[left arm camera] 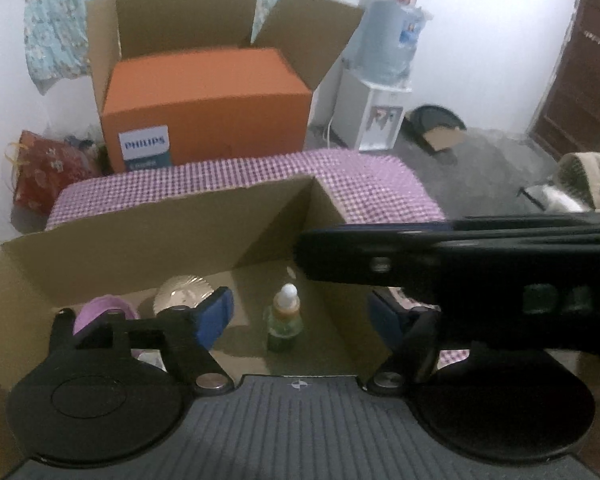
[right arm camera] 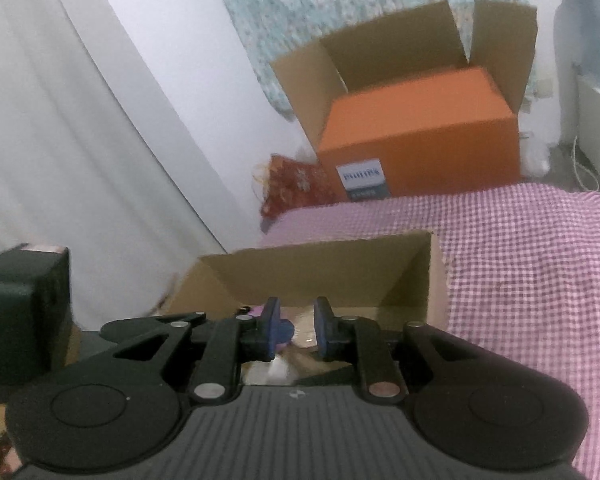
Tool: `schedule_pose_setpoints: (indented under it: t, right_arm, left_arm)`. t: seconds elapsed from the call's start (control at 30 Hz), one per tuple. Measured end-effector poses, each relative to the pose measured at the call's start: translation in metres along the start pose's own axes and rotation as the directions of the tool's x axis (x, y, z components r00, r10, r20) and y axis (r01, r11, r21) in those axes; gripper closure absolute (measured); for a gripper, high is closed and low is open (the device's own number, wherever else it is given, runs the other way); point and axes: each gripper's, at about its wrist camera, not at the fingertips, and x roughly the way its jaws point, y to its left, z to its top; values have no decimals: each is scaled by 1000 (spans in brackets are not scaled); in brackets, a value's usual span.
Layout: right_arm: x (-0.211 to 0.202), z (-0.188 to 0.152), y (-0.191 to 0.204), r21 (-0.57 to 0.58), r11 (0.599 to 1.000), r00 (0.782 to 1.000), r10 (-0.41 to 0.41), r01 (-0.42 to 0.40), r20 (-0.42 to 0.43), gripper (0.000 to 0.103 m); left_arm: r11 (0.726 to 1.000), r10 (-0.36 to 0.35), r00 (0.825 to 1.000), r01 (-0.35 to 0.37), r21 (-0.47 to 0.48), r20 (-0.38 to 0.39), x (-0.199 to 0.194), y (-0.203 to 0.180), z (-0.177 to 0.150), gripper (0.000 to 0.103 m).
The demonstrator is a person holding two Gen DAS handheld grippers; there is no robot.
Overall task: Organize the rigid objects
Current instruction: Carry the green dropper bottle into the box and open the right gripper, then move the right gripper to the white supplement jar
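Note:
An open cardboard box (left arm camera: 111,240) sits on a purple checked cloth (left arm camera: 360,188). Inside it stand a small green bottle with a white cap (left arm camera: 284,318), a shiny round dish (left arm camera: 183,294) and a pink round object (left arm camera: 99,312). My left gripper (left arm camera: 304,316) is open above the box, and the bottle stands free between its blue pads (left arm camera: 215,316). My right gripper reaches across the left wrist view as a black bar (left arm camera: 440,256). In the right wrist view my right gripper (right arm camera: 296,330) is narrowly open and empty over the same box (right arm camera: 320,268).
A large orange Philips box (left arm camera: 203,108) with raised flaps stands behind the cloth. A red patterned bag (left arm camera: 43,168) lies left of it. A water dispenser (left arm camera: 384,80) stands at the back right. A dark box (right arm camera: 19,312) stands at the left in the right wrist view.

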Motion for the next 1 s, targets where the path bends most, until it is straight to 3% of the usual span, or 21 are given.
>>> schedule_pose_setpoints:
  t: [0.07, 0.17, 0.33, 0.67, 1.0]
  right_arm:
    - [-18, -7, 8, 6, 1000, 999, 19, -19, 28, 78]
    - [-46, -21, 19, 20, 999, 996, 47, -48, 82, 59]
    - [-78, -49, 36, 25, 999, 989, 36, -40, 141, 54]
    - [-108, -86, 61, 32, 999, 983, -9, 4, 181, 27]
    - [-117, -106, 84, 45, 998, 985, 24, -32, 170, 25]
  left_arm:
    - [1000, 1, 1000, -1, -5, 21, -16, -2, -5, 24]
    - [1000, -1, 999, 2, -13, 50, -37, -5, -15, 17]
    - [1000, -6, 997, 4, 25, 83, -64, -19, -41, 5]
    - [998, 29, 995, -35, 60, 94, -102, -26, -94, 1]
    - [995, 95, 988, -99, 33, 120, -136, -2, -132, 0]
